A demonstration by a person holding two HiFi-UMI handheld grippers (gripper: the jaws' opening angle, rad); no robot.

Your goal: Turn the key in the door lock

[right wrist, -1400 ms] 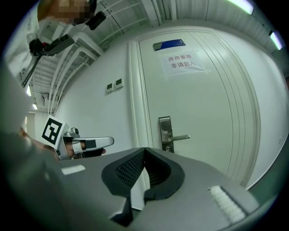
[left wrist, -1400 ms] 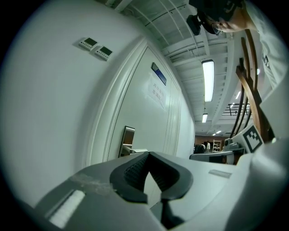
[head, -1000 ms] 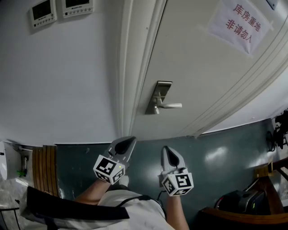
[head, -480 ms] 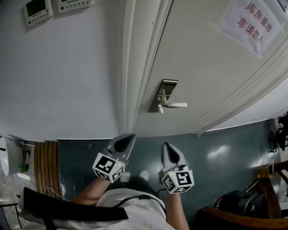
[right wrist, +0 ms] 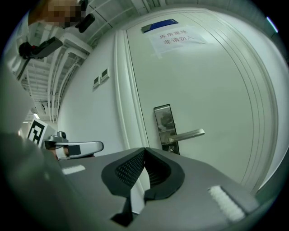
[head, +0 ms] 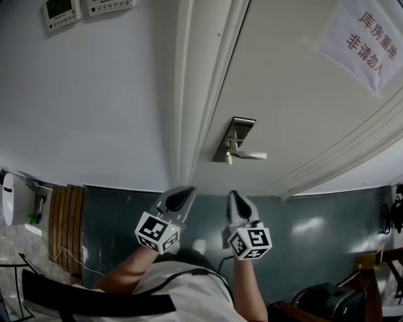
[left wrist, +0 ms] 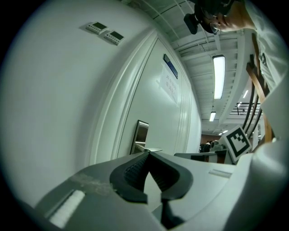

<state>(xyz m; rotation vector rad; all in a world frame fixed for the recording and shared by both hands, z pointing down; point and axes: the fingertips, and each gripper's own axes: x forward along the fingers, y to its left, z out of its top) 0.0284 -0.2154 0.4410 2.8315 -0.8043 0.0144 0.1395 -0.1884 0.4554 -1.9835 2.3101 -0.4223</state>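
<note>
A steel lock plate (head: pixel 238 137) with a lever handle (head: pixel 253 155) sits on the pale door; the right gripper view also shows the plate (right wrist: pixel 163 124) and handle (right wrist: pixel 187 134). A small stub (head: pixel 228 160) pokes out under the handle; I cannot tell if it is the key. My left gripper (head: pixel 184 194) and right gripper (head: pixel 234 196) are side by side below the lock, apart from the door. Both are shut with nothing between the tips, as the left gripper (left wrist: pixel 148 153) and right gripper (right wrist: pixel 145 149) show in their own views.
The door frame (head: pixel 189 94) runs just left of the lock. Two wall control panels (head: pixel 60 9) hang at upper left and a paper sign (head: pixel 368 38) is taped on the door. Wooden slats (head: pixel 66 226) stand on the floor at left.
Both grippers have come a little closer to the door, and the lock now sits lower and further right in the head view. Both jaws stay shut.
</note>
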